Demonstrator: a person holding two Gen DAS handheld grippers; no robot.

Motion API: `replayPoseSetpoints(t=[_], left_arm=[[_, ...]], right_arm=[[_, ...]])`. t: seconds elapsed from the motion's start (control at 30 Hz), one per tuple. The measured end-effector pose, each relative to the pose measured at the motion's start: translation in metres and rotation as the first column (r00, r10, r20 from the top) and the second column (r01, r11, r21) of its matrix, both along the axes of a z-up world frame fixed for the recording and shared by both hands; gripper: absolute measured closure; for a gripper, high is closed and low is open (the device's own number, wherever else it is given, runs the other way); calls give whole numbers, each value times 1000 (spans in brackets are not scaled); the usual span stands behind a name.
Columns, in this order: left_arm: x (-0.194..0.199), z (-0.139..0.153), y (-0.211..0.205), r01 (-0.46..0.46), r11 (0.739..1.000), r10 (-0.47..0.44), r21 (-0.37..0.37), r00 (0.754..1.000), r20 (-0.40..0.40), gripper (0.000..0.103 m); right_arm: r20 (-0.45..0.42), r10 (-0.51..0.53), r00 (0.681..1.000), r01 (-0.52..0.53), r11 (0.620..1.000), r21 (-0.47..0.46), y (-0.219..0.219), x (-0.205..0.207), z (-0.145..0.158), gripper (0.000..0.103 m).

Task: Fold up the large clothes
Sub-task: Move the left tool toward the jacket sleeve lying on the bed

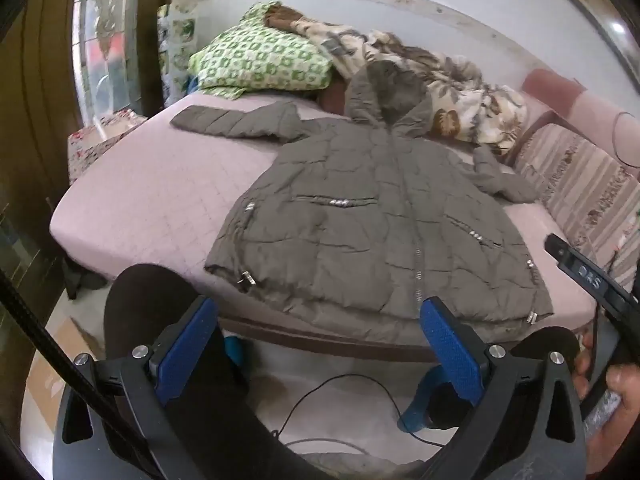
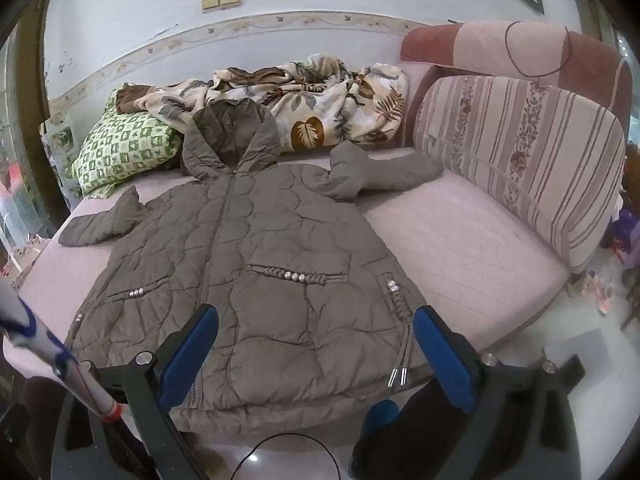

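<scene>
A grey-brown quilted hooded jacket lies flat, front up, on the pink bed, hood toward the wall and both sleeves spread out sideways. Its hem reaches the near edge of the mattress. My left gripper hangs open in front of the hem, above the floor, with nothing between its blue pads. My right gripper is open too, held low over the lower right part of the jacket, apart from the fabric. The other tool shows at the right edge of the left wrist view, held by a hand.
A green patterned pillow and a leaf-print blanket lie behind the hood. A striped cushion leans at the right. The pink mattress is bare beside the jacket. A black cable runs over the floor, by the person's legs.
</scene>
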State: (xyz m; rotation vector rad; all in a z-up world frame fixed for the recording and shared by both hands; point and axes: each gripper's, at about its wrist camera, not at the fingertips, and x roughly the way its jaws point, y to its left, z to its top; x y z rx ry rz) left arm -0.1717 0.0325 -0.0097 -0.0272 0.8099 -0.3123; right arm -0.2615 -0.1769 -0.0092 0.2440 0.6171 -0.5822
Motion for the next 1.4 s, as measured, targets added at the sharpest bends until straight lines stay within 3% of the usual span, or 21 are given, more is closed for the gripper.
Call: replayPoseSetpoints(t=[0.23, 0.37, 0.67, 0.83, 1.07, 1.23, 1.4], left_arm=[[-11, 14, 27, -65, 995, 70, -82, 996, 54, 1], [-23, 26, 24, -31, 996, 40, -79, 992, 116, 1], [-27, 38, -3, 27, 997, -40, 76, 984, 176, 1], [-4, 48, -15, 54, 987, -81, 150, 980, 182, 1], [45, 58, -10, -24, 986, -15, 164, 973, 232, 1], [88, 47, -5, -70, 979, 30, 189, 978, 205, 1], [143, 26, 9, -114, 975, 91, 191, 988, 127, 1]], right_arm=[[-17, 22, 1000, -22, 1000, -10, 18, 0, 1, 3], [-3, 48, 999, -48, 999, -17, 23, -13, 2, 3], [55, 79, 995, -74, 994, -86, 38, -21, 25, 3], [30, 78, 997, -77, 996, -37, 27, -13, 35, 3], [41, 70, 997, -69, 997, -18, 13, 9, 40, 3], [16, 72, 997, -71, 997, -26, 4, 34, 32, 3], [-8, 77, 997, -77, 997, -27, -3, 62, 26, 3]])
